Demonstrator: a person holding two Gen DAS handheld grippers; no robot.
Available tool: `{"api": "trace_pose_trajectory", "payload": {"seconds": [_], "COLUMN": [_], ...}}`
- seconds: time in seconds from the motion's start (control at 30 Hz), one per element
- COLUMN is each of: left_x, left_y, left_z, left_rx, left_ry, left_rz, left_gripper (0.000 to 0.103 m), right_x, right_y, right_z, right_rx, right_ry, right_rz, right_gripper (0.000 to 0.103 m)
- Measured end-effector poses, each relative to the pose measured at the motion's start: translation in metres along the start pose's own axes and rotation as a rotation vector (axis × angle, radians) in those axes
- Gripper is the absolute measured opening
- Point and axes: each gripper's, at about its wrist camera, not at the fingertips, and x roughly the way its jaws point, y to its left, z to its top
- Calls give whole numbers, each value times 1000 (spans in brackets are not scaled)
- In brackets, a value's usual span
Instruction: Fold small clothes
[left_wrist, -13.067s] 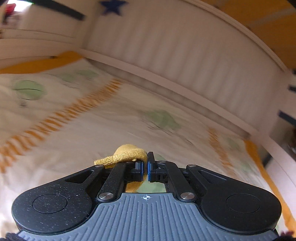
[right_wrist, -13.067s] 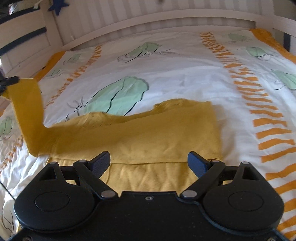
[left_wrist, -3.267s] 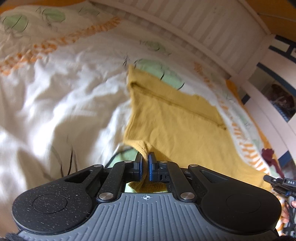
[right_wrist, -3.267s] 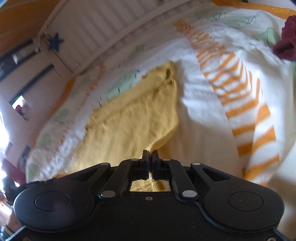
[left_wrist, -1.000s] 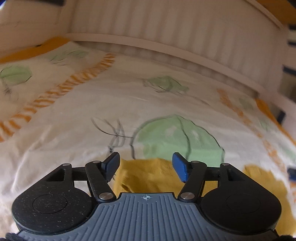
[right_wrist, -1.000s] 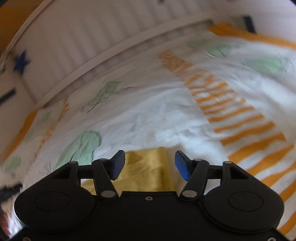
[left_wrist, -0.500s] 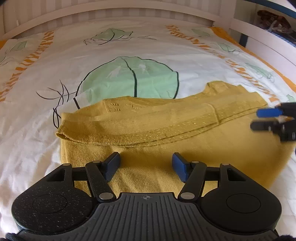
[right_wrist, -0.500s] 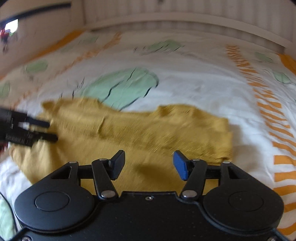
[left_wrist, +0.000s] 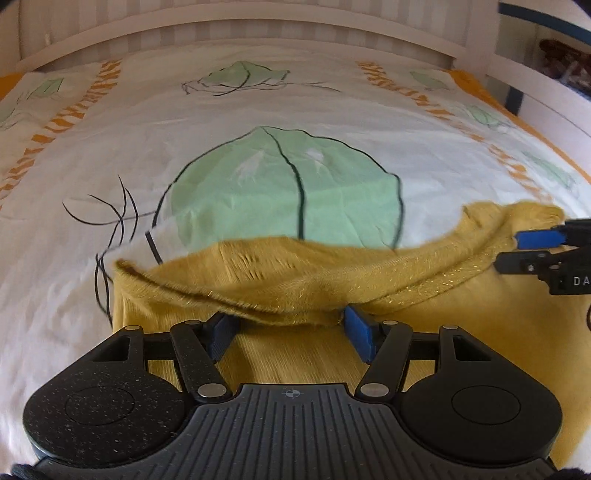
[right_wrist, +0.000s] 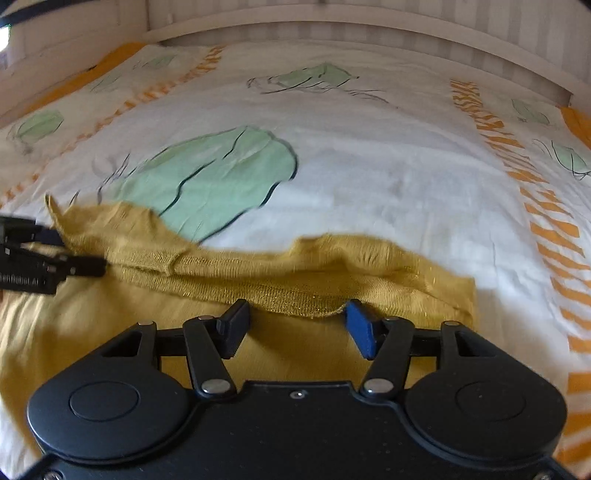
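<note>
The yellow sweater lay folded on the bedspread. The left gripper and right gripper hovered over the sweater's folded edge, jaws apart, gripping nothing.

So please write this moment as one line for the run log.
stage: mid-fold | yellow garment: flat on bed cover, top layer folded | left hand-held gripper: open at folded edge | right hand-held gripper: open at folded edge

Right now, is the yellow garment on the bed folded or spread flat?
Folded: the yellow garment's ribbed edge lies doubled back over its lower layer.
</note>
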Motion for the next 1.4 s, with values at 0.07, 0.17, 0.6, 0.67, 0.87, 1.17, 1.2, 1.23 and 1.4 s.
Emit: {"api": "trace_pose_trajectory", "payload": {"seconds": [0.07, 0.17, 0.6, 0.67, 0.87, 1.17, 1.2, 1.23, 1.4], "left_x": [7, 15, -29, -41, -53, -60, -60, -61, -57], "left_y": [7, 19, 45, 36, 11, 28, 30, 30, 29], "left_z": [7, 17, 9, -1, -33, -54, -56, -58, -54], "left_rx": [-31, -77, -326, -299, -170, -238, -254, -259, -257], "left_ry": [-1, 11, 34, 37, 96, 102, 90, 81, 88], "left_rz": [22, 47, 133, 143, 139, 172, 167, 165, 160], "left_gripper": [61, 61, 62, 64, 67, 76, 77, 79, 84], "right_x": [7, 15, -8, -19, -34, -42, -44, -48, -69], "right_y": [-6, -16, -34, -27, -7, -17, -20, -24, -49], "right_z": [8, 14, 15, 9, -18, -39, -38, -38, -47], "right_rx": [29, 78, 194, 165, 80, 85, 103, 130, 282], "right_ry": [-3, -6, -36, -36, 11, 32, 32, 31, 32], "right_rz": [-6, -8, -47, -39, -20, -57, -49, -39, -15], "right_gripper": [63, 63, 65, 68, 69, 73, 73, 75, 99]}}
